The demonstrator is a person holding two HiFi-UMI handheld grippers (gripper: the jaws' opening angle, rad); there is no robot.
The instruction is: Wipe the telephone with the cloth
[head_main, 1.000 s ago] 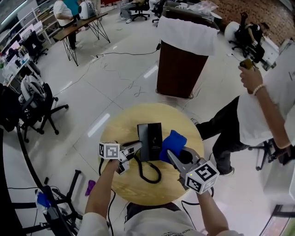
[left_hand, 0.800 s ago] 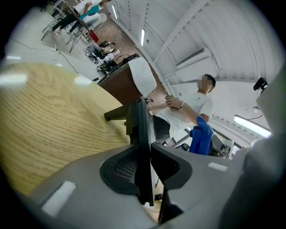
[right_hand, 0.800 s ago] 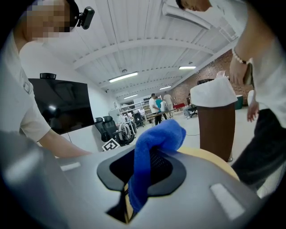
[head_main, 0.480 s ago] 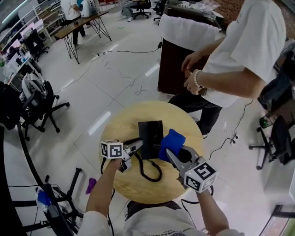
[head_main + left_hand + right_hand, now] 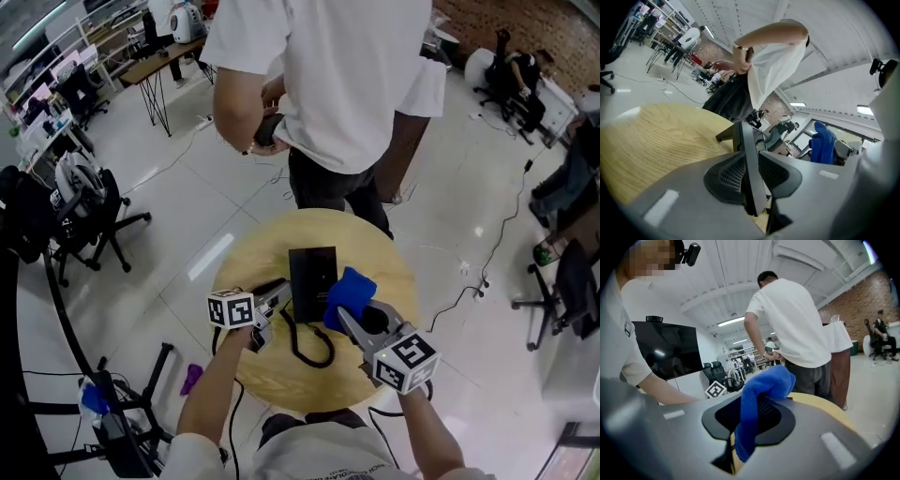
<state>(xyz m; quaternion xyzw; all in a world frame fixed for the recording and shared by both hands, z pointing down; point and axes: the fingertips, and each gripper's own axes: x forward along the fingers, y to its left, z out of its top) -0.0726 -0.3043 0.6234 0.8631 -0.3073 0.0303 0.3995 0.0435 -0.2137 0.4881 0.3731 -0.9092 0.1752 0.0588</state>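
A black telephone [image 5: 312, 272] lies on the round wooden table [image 5: 281, 375], its coiled cord [image 5: 314, 349] looping toward me. My left gripper [image 5: 281, 298] is at its left edge. In the left gripper view the telephone's thin black edge [image 5: 745, 140] stands between the pads, and the left gripper [image 5: 750, 164] is shut on it; its jaws have just closed a little further. My right gripper [image 5: 352, 319] is shut on the blue cloth [image 5: 347, 291], which rests against the telephone's right side. The right gripper view shows the cloth [image 5: 761, 394] bunched between the right gripper's [image 5: 752, 420] pads.
A person in a white shirt [image 5: 328, 84] stands right behind the table's far edge. Office chairs [image 5: 89, 206] are at the left. Black stands and cables [image 5: 122, 412] sit on the floor at the lower left.
The person in white has walked from the right to the table's far edge, hiding the dark lectern. My left gripper has rolled slightly at the telephone's edge. The right gripper has stayed put.
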